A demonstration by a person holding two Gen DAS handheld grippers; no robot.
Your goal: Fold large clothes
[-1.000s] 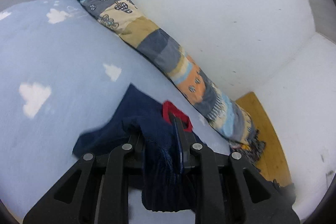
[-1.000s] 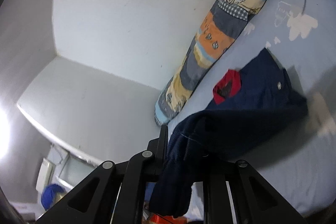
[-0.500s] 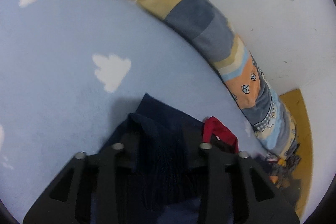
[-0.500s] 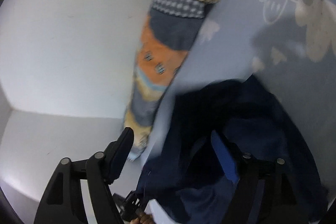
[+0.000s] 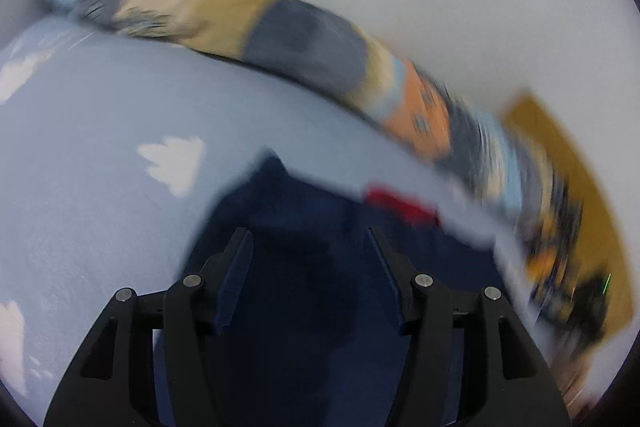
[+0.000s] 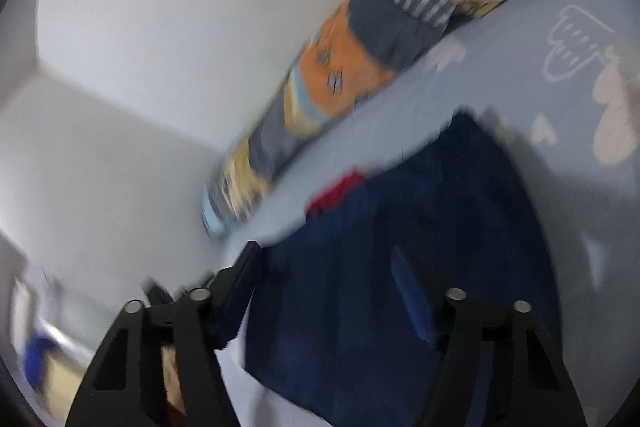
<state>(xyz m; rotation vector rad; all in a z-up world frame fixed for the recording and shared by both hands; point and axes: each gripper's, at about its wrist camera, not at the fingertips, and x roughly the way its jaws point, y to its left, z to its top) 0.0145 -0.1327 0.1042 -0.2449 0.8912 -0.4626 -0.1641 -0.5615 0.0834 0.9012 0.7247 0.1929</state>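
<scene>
A dark navy garment (image 5: pixel 308 291) with a red patch (image 5: pixel 400 203) lies on the light blue cloud-print bed sheet (image 5: pixel 100 167). My left gripper (image 5: pixel 310 247) is open just above it, with nothing between its fingers. In the right wrist view the same garment (image 6: pixel 420 267) and its red patch (image 6: pixel 340 189) lie below my right gripper (image 6: pixel 324 263), which is open wide and empty. Both views are motion-blurred.
A long patchwork bolster (image 5: pixel 304 43) lies along the white wall behind the garment; it also shows in the right wrist view (image 6: pixel 360 67). A wooden board (image 5: pixel 568 179) stands at the bed's right end. The sheet (image 6: pixel 560 67) stretches to the right.
Both grippers were shut on the navy garment one second ago. They have opened and let it go, and the garment now lies on the sheet. Both cameras are still moving.
</scene>
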